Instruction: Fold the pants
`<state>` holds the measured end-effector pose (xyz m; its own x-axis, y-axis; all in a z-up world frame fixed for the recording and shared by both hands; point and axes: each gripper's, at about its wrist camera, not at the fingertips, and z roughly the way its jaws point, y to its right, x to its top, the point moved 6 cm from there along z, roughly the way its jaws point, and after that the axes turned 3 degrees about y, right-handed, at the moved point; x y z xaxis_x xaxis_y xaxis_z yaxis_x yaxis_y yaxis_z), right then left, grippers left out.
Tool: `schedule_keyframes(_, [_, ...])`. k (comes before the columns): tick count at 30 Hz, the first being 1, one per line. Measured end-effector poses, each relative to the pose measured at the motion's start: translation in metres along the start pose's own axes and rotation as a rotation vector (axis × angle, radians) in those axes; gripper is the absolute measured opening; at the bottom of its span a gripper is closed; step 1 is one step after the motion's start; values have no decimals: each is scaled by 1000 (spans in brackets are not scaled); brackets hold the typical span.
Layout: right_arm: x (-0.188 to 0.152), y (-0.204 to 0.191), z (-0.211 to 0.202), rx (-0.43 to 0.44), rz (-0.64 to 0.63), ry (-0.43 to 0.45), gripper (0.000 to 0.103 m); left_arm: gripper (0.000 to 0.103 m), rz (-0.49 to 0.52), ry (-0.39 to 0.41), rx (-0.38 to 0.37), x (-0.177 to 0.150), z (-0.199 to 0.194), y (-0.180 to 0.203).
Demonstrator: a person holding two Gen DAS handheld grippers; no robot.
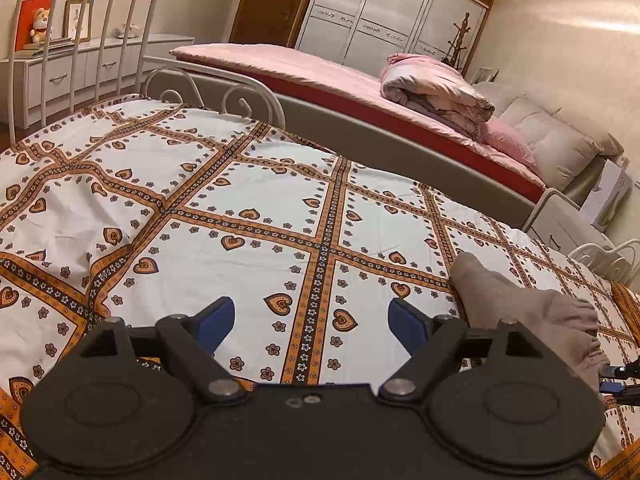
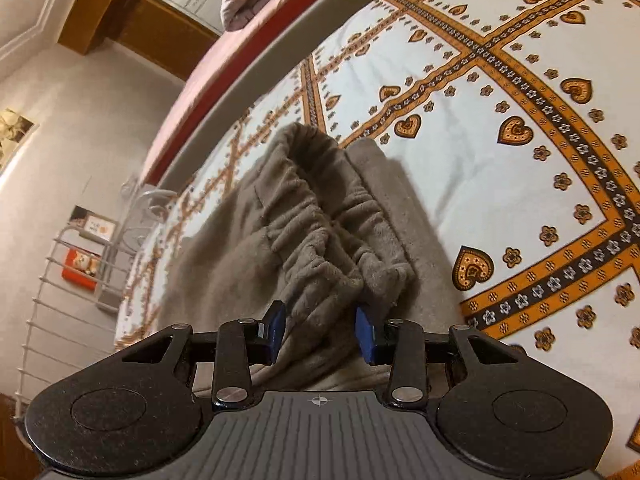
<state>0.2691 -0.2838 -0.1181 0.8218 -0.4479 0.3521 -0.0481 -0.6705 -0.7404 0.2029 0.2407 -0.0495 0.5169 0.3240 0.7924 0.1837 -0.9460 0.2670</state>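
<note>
Taupe fleece pants [image 2: 320,216] are laid on a bed sheet [image 2: 500,80] printed with orange bands, hearts and small flowers. In the right wrist view, the elastic waistband [image 2: 316,200] is seen gathered and bunched, with the garment doubled over itself beneath it. The right gripper [image 2: 320,330] is set at the near end of that waistband; its blue pads [image 2: 276,326] are drawn to a narrow gap, and the bunched waistband fabric is held between them.

In the left wrist view, the left gripper [image 1: 311,326] is held above bare sheet, to the left of the pants [image 1: 532,312]. Its blue pads [image 1: 216,320] are spread wide, and nothing is seen between them. Only a rumpled part of the garment is visible there, at the right, apart from the left pads. At the far right edge, a small part of the right gripper [image 1: 618,378] is seen just beside the fabric.

Beyond the sheet, a second bed with a pink cover [image 1: 304,68] is visible, with a folded quilt [image 1: 432,88] on it. A white wardrobe [image 1: 384,12] is placed against the far wall.
</note>
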Motion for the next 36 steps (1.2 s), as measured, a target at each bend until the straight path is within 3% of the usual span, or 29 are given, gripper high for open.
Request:
schedule_keyframes(7, [2, -12, 9, -3, -52, 47, 39, 76, 15, -9, -13, -2, 2, 13])
schedule_keyframes(10, [3, -17, 2, 47, -62, 74, 39, 76, 18, -12, -12, -3, 3, 17])
schedule_keyframes(12, [4, -17, 5, 20, -73, 71, 39, 76, 15, -10, -16, -3, 3, 19])
schedule_keyframes(14, [2, -12, 14, 6, -37, 40, 44, 76, 16, -14, -16, -4, 4, 21])
schedule_keyframes(19, [6, -10, 19, 49, 9, 45, 44, 76, 36, -19, -18, -5, 4, 27])
schedule_keyframes(22, [8, -8, 17, 56, 12, 48, 25, 76, 36, -19, -18, -5, 5, 27])
schedule_keyframes(24, [8, -14, 14, 60, -16, 61, 21, 76, 35, -20, -20, -5, 5, 28])
schedule_keyframes(29, [22, -48, -43, 274, -64, 270, 19, 76, 35, -8, -26, -3, 4, 28])
schedule_keyframes(31, [24, -26, -41, 181, -16, 264, 19, 76, 40, -14, -24, -4, 5, 27])
schedule_keyframes(33, [18, 9, -16, 36, 82, 125, 20, 76, 36, -15, -21, -3, 5, 26])
schedule_keyframes(34, [14, 18, -7, 30, 122, 65, 24, 76, 30, -13, -22, -3, 5, 25])
schedule_keyframes(36, [13, 12, -12, 54, 113, 77, 43, 76, 27, -9, -28, -2, 4, 25])
